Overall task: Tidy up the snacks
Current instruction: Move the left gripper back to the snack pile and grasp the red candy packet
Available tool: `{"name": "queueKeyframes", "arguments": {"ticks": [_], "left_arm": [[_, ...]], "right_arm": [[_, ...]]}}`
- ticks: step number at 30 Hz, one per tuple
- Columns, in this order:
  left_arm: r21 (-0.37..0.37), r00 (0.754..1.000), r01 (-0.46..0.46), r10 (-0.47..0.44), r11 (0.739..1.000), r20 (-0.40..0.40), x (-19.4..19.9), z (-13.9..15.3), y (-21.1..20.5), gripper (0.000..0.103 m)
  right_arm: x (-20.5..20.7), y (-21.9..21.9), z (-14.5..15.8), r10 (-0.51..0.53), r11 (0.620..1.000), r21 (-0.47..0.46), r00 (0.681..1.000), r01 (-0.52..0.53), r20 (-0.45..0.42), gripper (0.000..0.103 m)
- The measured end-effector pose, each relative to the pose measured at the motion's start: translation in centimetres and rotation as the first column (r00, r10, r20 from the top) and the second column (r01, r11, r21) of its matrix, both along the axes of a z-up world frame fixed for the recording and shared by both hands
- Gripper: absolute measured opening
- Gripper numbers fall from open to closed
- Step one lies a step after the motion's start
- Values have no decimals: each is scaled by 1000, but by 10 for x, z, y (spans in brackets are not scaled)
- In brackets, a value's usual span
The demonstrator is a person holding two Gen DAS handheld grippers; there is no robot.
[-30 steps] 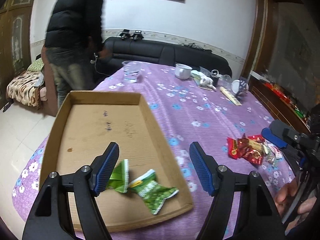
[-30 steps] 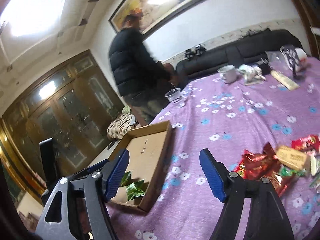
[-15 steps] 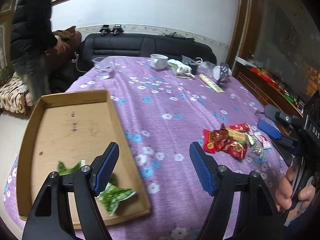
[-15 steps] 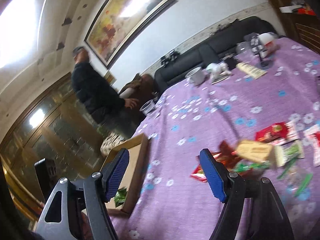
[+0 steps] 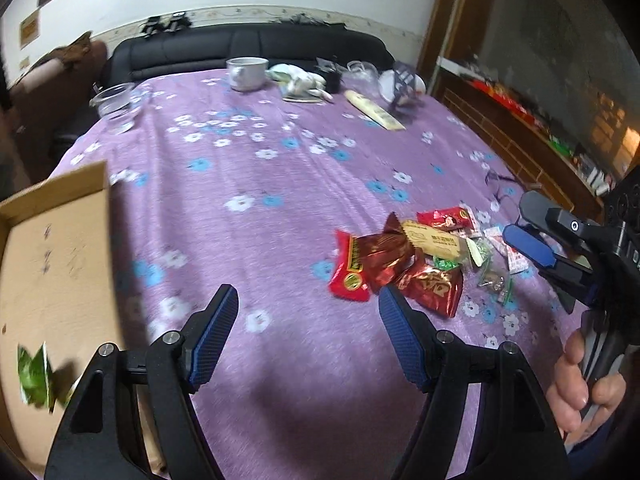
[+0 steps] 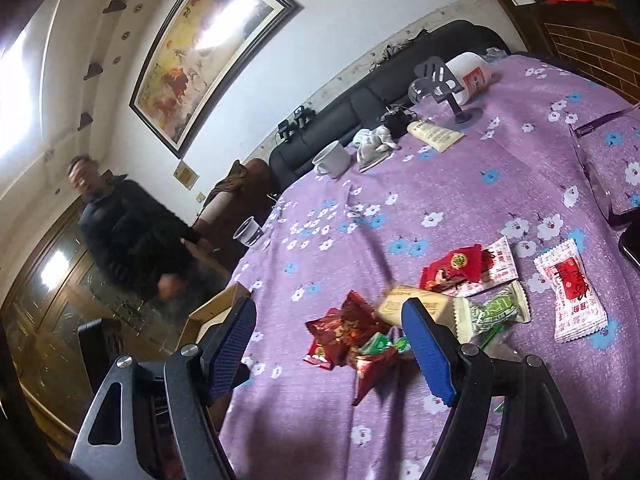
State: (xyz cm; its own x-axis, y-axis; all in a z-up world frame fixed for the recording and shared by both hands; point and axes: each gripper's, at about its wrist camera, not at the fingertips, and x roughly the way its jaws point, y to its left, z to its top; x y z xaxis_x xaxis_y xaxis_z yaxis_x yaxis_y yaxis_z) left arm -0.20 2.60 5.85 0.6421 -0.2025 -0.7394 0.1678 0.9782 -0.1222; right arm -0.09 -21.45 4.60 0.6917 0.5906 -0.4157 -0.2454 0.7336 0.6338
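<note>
Both grippers hang empty over the purple flowered tabletop (image 5: 280, 184), between a drop-off and the next pick. The left gripper (image 5: 308, 336) has its blue-padded fingers well apart with nothing between them; the right gripper (image 6: 328, 344) likewise stands wide, its jaws having just been opening a little further, and only cloth and wrappers on the tabletop show through the gap.

The shallow brown cardboard tray (image 5: 60, 200) sits at the tabletop's left edge, with green foil snack packets (image 5: 34, 376) lying in its near corner. The remaining snacks lie in a loose heap toward the right edge: dark red foil packets (image 5: 380, 256), a tan biscuit bar (image 5: 434, 240), a green-and-white candy wrapper (image 6: 496, 308) and a white-and-red sachet (image 6: 572, 292) just beside them.

The step in hand appears to be the reach back to the heap for more. The next move calls for picking one wrapper at the heap's edge, lowering the fingers astride it and closing without snagging its overlapping neighbours, then carrying it across to the tray.
</note>
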Motion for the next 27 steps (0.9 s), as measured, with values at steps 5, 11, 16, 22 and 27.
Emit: {"name": "queueKeyframes", "arguments": {"ticks": [5, 11, 16, 22, 27], "left_arm": [[99, 999, 32, -29, 995, -38, 22, -16, -24, 65], [122, 995, 63, -54, 991, -83, 42, -32, -37, 55], [116, 994, 82, -72, 990, -87, 55, -40, -47, 46], [148, 997, 56, -48, 987, -60, 49, -45, -44, 23], [156, 998, 32, -23, 987, -59, 27, -45, -28, 23]], "right_arm": [[1, -3, -4, 14, 1000, 28, 1000, -14, -9, 78], [0, 0, -4, 37, 999, 37, 999, -37, -9, 78], [1, 1, -4, 46, 998, 38, 999, -46, -11, 78], [3, 0, -6, 39, 999, 30, 999, -38, -20, 78], [5, 5, -10, 51, 999, 0, 998, -51, -37, 78]]}}
